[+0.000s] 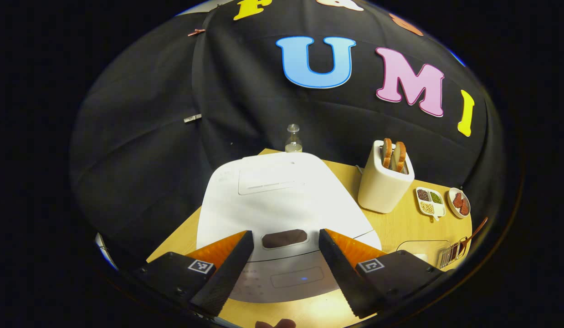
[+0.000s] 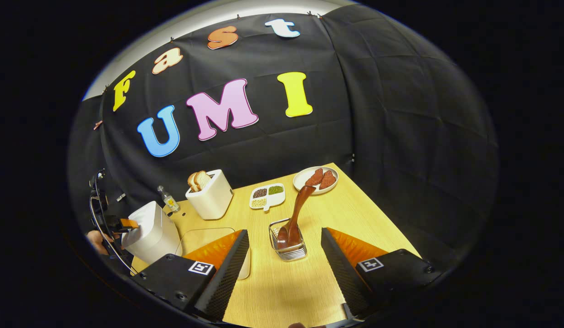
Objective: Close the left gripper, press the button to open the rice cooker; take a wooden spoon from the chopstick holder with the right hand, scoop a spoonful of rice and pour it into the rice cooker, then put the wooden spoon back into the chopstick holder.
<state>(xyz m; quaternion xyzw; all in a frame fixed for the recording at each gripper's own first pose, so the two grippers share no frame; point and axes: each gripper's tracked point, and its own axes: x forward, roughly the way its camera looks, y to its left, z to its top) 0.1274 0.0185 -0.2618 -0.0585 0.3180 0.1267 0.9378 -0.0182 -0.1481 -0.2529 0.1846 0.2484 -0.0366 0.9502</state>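
Note:
In the left gripper view the white rice cooker (image 1: 282, 200) stands just ahead with its lid down. My left gripper (image 1: 286, 291) is open, one finger on each side of the dark button (image 1: 284, 238) at the lid's front. The right gripper view has the same cooker (image 2: 152, 232) at far left, with the left gripper (image 2: 122, 225) and a hand beside it. A brown wooden spoon (image 2: 298, 214) leans in the wire chopstick holder (image 2: 289, 248), straight ahead of my open right gripper (image 2: 284, 282), which holds nothing. The holder (image 1: 453, 253) also stands at the left gripper view's far right.
On the wooden table (image 2: 355, 218) behind the holder are a white toaster (image 2: 211, 193) with bread, a small bottle (image 2: 167, 198), a divided dish (image 2: 267, 197) of grains and a plate (image 2: 316, 178) of red slices. A clear container (image 2: 209, 237) sits between cooker and holder.

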